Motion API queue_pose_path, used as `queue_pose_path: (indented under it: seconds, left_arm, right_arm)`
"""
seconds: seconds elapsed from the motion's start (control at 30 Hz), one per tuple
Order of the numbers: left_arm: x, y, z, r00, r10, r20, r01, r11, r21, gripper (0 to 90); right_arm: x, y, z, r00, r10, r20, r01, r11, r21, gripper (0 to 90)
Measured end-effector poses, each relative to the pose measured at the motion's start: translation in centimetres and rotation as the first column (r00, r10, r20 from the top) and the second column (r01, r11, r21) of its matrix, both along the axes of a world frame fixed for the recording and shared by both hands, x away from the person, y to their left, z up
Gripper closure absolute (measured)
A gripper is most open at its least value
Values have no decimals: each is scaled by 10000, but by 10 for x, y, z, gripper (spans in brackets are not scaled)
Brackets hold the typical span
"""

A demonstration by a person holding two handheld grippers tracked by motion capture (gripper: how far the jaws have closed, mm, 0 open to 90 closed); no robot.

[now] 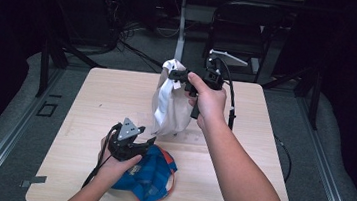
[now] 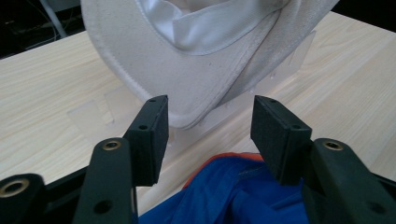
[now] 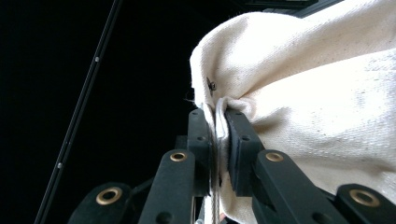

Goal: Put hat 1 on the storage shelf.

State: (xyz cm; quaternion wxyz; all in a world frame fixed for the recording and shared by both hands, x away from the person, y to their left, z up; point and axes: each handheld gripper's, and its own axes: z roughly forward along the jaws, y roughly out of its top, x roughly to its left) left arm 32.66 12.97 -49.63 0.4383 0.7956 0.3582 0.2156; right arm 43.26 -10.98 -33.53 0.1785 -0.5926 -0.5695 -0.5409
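The white cap (image 1: 171,100) is an off-white canvas cap with a stitched brim and a paler lining inside. It hangs above the middle of the table (image 1: 91,101), pinched at its top edge and drooping, with its brim at the bottom. In the left gripper view the brim's curved edge (image 2: 187,88) dips toward the camera, just above a clear plastic stand (image 2: 93,112) on the wood; whether the brim touches that stand is hard to tell.

The right gripper (image 1: 178,74) is clamped on a fold of the cap's cloth. Its own view shows the two jaws squeezed together, with the bunched fabric (image 3: 219,116) between them. The right hand (image 1: 209,101) grips the handle with the forearm stretched out across the table and raised.

A blue cap (image 1: 151,173) with orange trim lies crumpled on the near edge of the table. The left gripper (image 1: 148,140) rests over it, low and near the person, with its jaws spread wide and nothing between them, pointing at the white cap's brim. The left hand (image 1: 116,167) holds it from beneath, close against the blue cap.
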Motion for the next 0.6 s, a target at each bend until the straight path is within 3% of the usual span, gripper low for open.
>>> queue_pose_path:
  seconds: [0.17, 0.33, 0.5, 0.6]
  left_arm:
    - [4, -7, 1, 10000, 17, -78, -17, 10000, -33, 471]
    - [6, -12, 0, 9999, 26, -127, -23, 9998, 190, 479]
    - [9, -16, -2, 9997, 120, -230, -109, 9989, 461, 575]
    - [10, -19, -4, 9997, 214, -96, -205, 9965, 813, 653]
  right_arm:
    - [0, 0, 0, 10000, -44, -8, 44, 10000, -2, 817]
    - [0, 0, 0, 10000, -51, -3, 51, 10000, 16, 816]
    - [-1, 0, -1, 10000, -25, 4, 25, 10000, 1, 816]
    - [-1, 0, -1, 10000, -12, 4, 12, 10000, -2, 816]
